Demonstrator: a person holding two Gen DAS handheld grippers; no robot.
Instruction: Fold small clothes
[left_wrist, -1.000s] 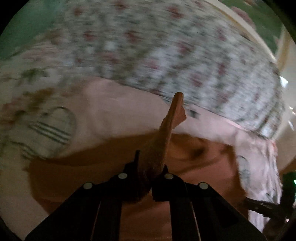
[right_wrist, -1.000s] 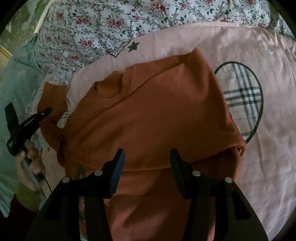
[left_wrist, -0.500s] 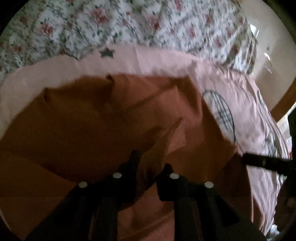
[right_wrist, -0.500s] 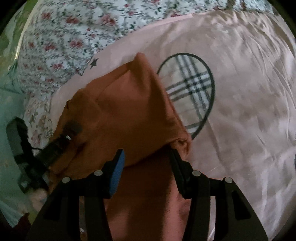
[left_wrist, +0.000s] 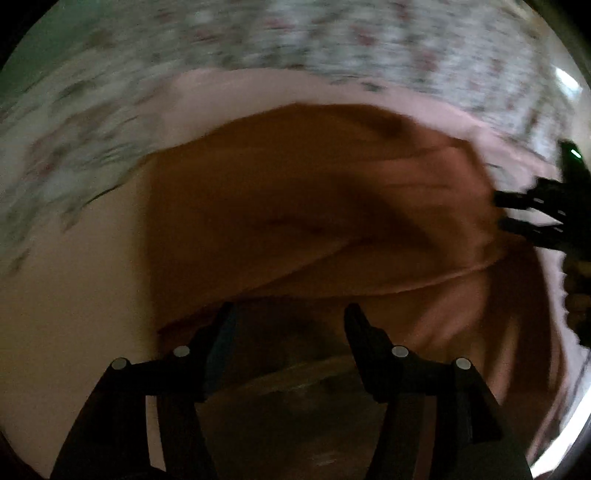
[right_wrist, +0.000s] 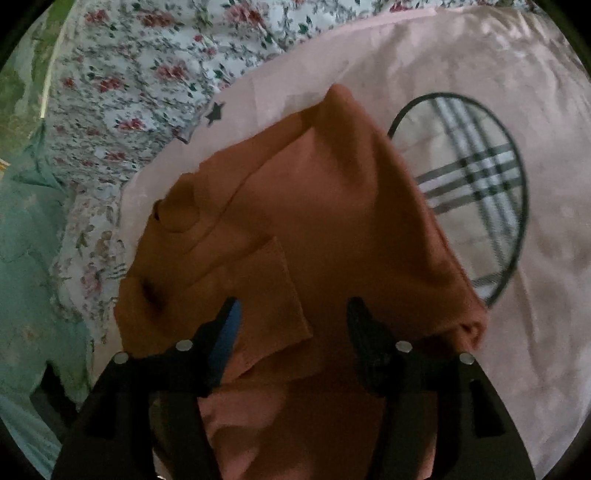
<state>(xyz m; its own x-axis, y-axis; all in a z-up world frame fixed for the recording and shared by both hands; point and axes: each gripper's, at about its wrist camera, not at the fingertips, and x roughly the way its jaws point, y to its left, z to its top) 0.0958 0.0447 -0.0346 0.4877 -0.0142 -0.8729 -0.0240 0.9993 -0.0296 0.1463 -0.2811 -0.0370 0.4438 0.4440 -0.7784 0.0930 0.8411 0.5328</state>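
Observation:
A rust-orange garment (right_wrist: 317, 221) lies partly folded on a pink bedsheet (right_wrist: 535, 295), with a sleeve flap (right_wrist: 266, 306) laid over its left part. My right gripper (right_wrist: 291, 314) is open and empty, just above the garment's near edge. In the blurred left wrist view the same garment (left_wrist: 295, 206) fills the middle. My left gripper (left_wrist: 288, 317) is open and empty over its near edge. The right gripper (left_wrist: 532, 214) shows at the right edge of that view, beside the garment.
The pink sheet carries a plaid oval patch (right_wrist: 476, 192) right of the garment and a small black star (right_wrist: 215, 112). A floral quilt (right_wrist: 147, 74) lies behind and to the left. Teal fabric (right_wrist: 26, 266) is at the far left.
My left gripper has opened and let go of the orange sleeve, which now lies folded onto the garment. The left gripper has drawn back out of the right wrist view.

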